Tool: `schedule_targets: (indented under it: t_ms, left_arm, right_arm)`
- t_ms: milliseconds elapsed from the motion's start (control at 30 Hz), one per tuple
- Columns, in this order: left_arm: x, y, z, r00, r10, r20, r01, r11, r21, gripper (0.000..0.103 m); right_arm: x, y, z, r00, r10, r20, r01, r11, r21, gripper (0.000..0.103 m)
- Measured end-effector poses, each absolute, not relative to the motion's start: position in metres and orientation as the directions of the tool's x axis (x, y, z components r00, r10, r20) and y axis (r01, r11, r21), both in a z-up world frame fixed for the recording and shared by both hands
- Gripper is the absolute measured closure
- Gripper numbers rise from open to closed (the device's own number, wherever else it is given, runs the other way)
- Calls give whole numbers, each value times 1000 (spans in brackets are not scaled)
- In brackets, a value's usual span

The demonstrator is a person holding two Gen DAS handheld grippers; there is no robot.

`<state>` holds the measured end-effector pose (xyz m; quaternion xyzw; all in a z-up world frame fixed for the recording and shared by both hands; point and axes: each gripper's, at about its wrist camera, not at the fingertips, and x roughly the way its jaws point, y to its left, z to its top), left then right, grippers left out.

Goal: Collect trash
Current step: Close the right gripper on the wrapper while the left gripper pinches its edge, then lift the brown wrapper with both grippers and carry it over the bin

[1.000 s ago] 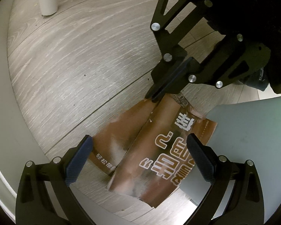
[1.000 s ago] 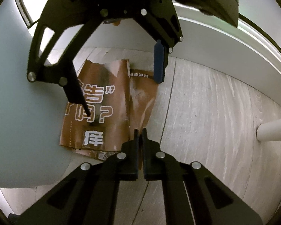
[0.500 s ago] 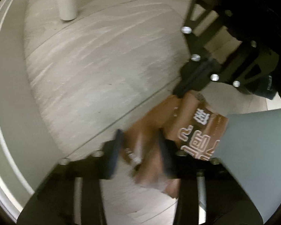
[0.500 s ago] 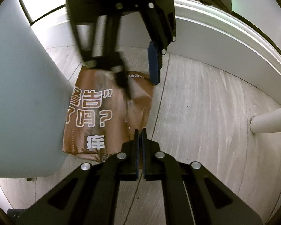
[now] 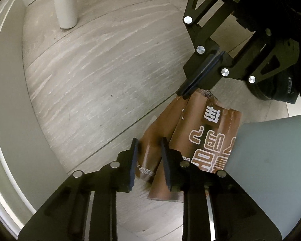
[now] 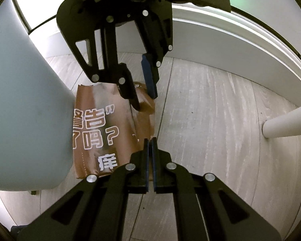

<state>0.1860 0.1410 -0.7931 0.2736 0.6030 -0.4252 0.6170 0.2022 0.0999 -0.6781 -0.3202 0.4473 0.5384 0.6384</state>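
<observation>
Left gripper (image 5: 148, 146): jaws just closed, pinching brown bag (image 5: 190, 128) edge | Right gripper (image 6: 149, 142): pressed together at bag's opposite end | Bag on wood floor (image 5: 102, 64)

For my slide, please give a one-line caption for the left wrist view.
Left tool closing on one end of a brown bag on the floor; shut right tool at its far end.

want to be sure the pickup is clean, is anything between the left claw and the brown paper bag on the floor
Nothing visible is in the way. The left claw has just been closing, and a raised fold of the brown paper bag sits directly between its pads. The right claw is shut at the bag's opposite edge, and the pale blue-grey seat overhangs one side.
</observation>
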Motion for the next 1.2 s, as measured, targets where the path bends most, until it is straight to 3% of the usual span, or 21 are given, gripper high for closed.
schedule_targets:
  t_ms: [300, 767, 1200]
  left_arm:
    - [181, 137, -791, -132, -209, -969, 850, 480, -219, 102]
    - [187, 144, -723, -71, -216, -974, 830, 529, -178, 102]
    - [197, 162, -603, 78, -188, -979, 815, 578, -46, 102]
  right_arm:
    - [208, 100, -666, 23, 397, -917, -970, 231, 76, 98]
    - [235, 115, -627, 60, 379, -923, -976, 217, 26, 98]
    - [239, 127, -516, 122, 384, -915, -986, 156, -66, 98]
